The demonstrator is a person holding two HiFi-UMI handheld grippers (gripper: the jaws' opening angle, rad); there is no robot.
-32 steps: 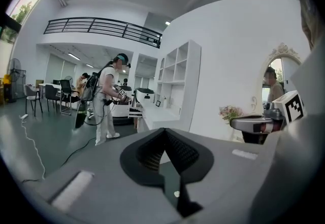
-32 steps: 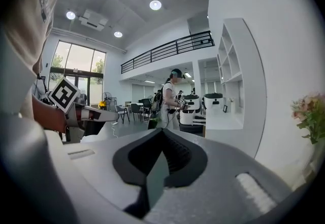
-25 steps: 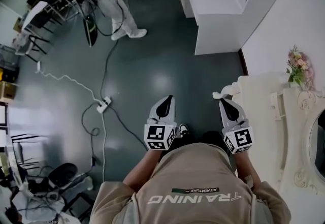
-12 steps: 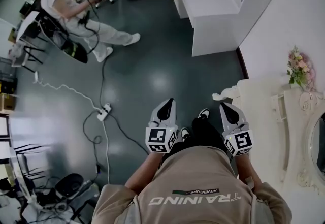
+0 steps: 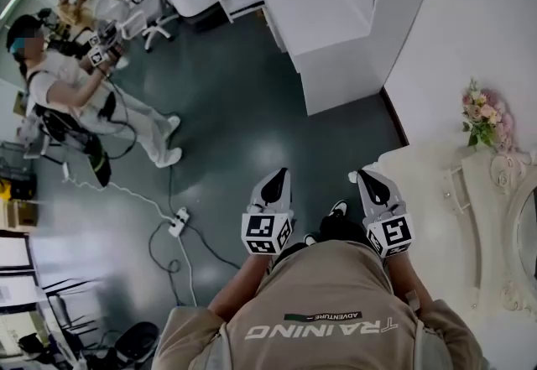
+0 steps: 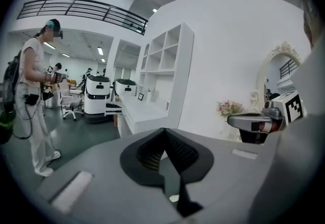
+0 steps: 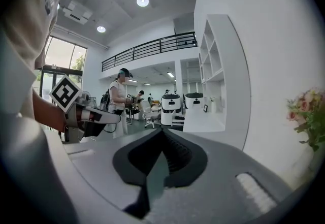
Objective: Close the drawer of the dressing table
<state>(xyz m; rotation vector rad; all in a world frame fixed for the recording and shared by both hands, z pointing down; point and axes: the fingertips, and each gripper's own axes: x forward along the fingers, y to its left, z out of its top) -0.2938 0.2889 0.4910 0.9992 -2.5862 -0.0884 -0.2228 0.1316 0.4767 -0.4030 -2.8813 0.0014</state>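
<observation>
Grey-green office floor (image 5: 252,108) below; left gripper (image 5: 280,173) and right gripper (image 5: 363,174) held side by side, jaws pressed together, empty; white dressing table (image 5: 424,209) just right.

a glossy dark teal floor (image 5: 243,108) runs through the open workspace under round ceiling lights (image 7: 142,1). a long white desk (image 5: 315,7) stands against the white wall (image 5: 453,33), with white cubby shelves (image 6: 165,60) rising over it. a black-railed balcony (image 7: 147,48) crosses the far end of the hall, and daylight and greenery show through a tall window (image 7: 71,58). a power strip (image 5: 179,221) and its cables trail over the floor; a white office chair (image 6: 70,104) stands beyond.
</observation>
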